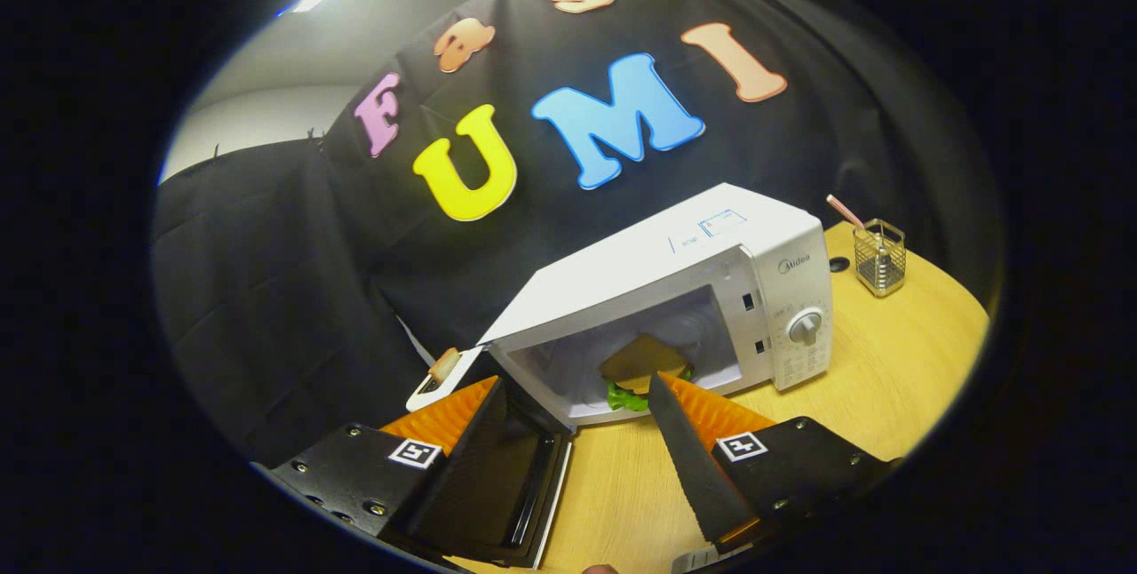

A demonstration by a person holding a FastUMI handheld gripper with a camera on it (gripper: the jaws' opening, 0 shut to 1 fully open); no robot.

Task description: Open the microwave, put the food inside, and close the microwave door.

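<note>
Ahead of us, the tabletop [897, 378] of pale wood spreads under everything, running from beneath our fingers out past the appliance to the far side. On it sits the white microwave [711, 263], turned at an angle to us, with its control panel and a round dial [806, 326] on the side nearer the far end of the tabletop. We see its door [497, 485] swung fully open and hanging low toward us, the dark glass lying just ahead of one finger and partly between the two. Inside the lit cavity rests the sandwich [641, 370], a slice of brown bread on top with green lettuce showing beneath it, sitting near the front of the opening. We hold the hand-held gripper [577, 392] with its two fingers spread wide apart and nothing between them; one fingertip overlaps the sandwich in our line of sight, yet we cannot tell whether it touches it. Beyond the microwave, well apart from it on the tabletop, stands a small wire basket [879, 256] with a thin pink stick [845, 211] leaning out of it. Beside the open door's far corner lies a small white tag [435, 383], whose nature we cannot make out.
</note>
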